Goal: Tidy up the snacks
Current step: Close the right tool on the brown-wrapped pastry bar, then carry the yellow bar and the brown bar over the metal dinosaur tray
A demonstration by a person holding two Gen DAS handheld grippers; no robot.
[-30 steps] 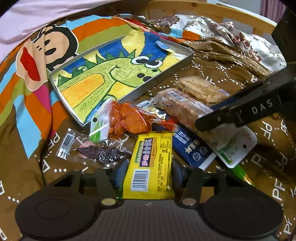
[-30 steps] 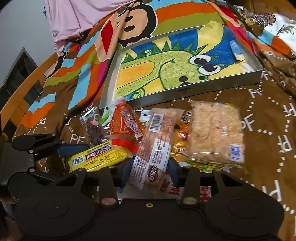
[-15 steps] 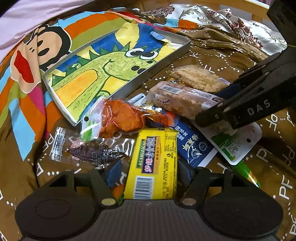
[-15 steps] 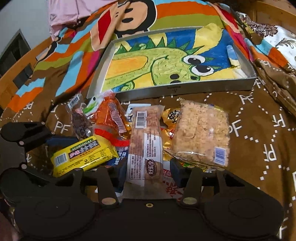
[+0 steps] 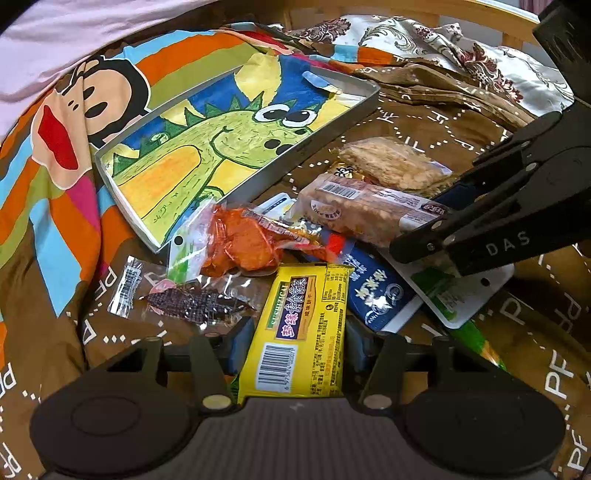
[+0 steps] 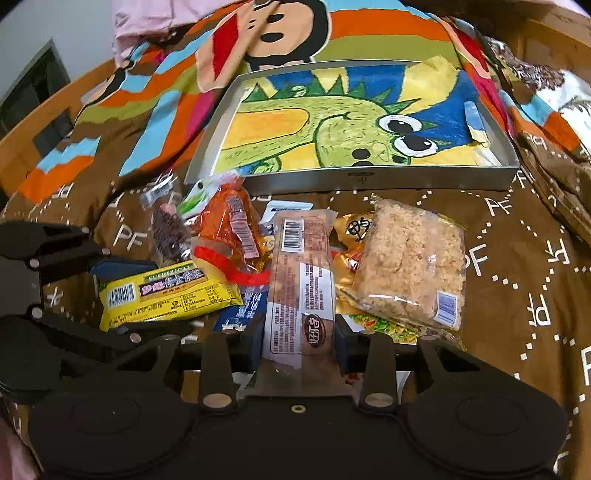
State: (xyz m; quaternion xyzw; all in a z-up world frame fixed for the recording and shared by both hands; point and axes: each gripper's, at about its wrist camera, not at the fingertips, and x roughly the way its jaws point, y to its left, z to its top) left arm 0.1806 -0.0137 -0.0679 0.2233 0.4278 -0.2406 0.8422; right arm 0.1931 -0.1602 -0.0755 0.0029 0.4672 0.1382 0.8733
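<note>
A matt grey metal tray lined with crayon-rough paper sits on soft printed cloth bedding, beside glossy plastic snack wrappers such as the yellow packet, and a smooth wooden bed frame behind.

A bed under a brown lettered quilt with bright stripes carries a shallow grey tray lined with a dinosaur drawing. Just in front of the tray a heap of wrapped snacks lies on the quilt.
</note>
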